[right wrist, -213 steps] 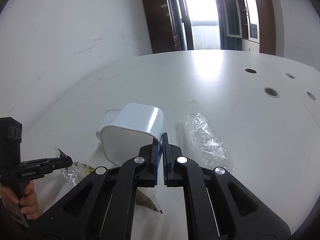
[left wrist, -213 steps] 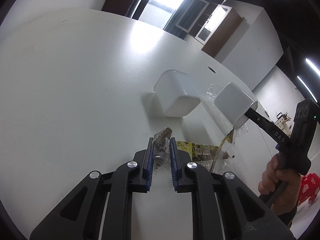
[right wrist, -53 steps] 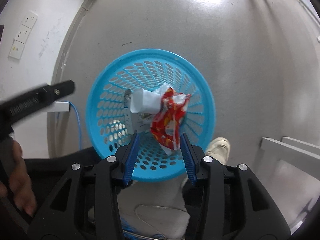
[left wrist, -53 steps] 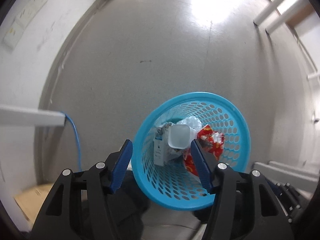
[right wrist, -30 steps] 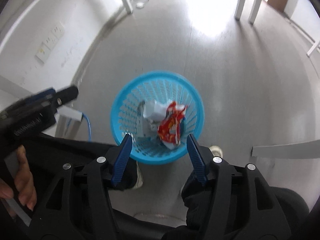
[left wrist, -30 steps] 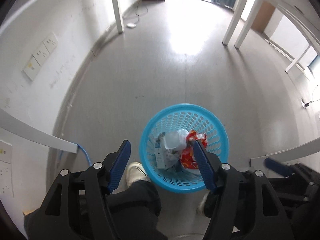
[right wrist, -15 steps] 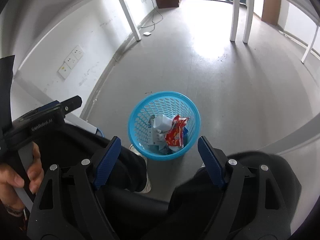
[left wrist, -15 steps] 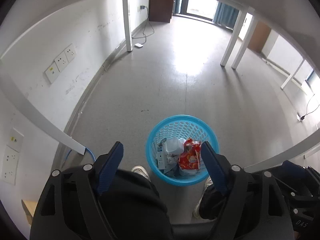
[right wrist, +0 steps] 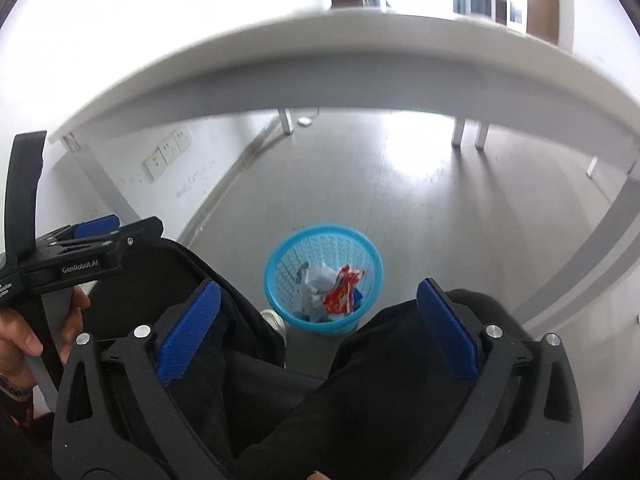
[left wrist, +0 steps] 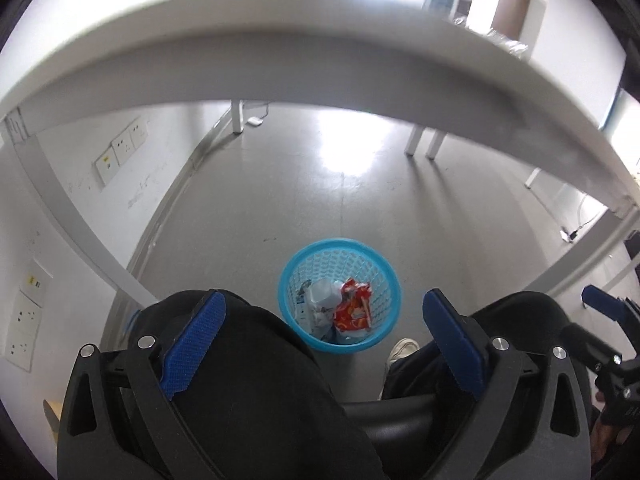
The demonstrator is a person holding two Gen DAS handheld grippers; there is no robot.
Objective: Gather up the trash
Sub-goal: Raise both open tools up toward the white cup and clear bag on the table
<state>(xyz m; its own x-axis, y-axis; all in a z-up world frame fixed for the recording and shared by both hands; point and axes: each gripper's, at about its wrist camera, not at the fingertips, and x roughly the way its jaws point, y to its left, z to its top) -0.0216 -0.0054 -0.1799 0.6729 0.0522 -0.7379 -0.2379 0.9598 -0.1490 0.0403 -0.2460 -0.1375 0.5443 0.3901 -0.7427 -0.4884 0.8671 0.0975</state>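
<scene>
Both claws have risen well clear of the blue basket (left wrist: 340, 294) since half a second ago: it now looks smaller and farther below, and the white edge of the table (left wrist: 320, 64) has swung across the top of both views.

On the left, the left claw (left wrist: 324, 344) hangs over the person's black-trousered knee, its blue pads spread wide with nothing between them and touching nothing. Between the knees, on the grey floor, the basket stands upright, holding a white cup (left wrist: 323, 294), a red wrapper (left wrist: 354, 312) and other crumpled bits too small to name. To the right, the right claw (right wrist: 316, 332) is likewise spread wide and empty above the lap.

More trash lies up on the table: only a scrap of clear plastic film (left wrist: 506, 42) shows, past the table's far right edge in the left wrist view. Such film is probably very light, soft and slippery, and would crumple rather than resist; I judge it best pinched at a bunched fold near its middle, with the pads closed fully, since a flat edge could slide out. The claws' present wide opening suits that approach. What else lies on the tabletop cannot be told from below its edge.
</scene>
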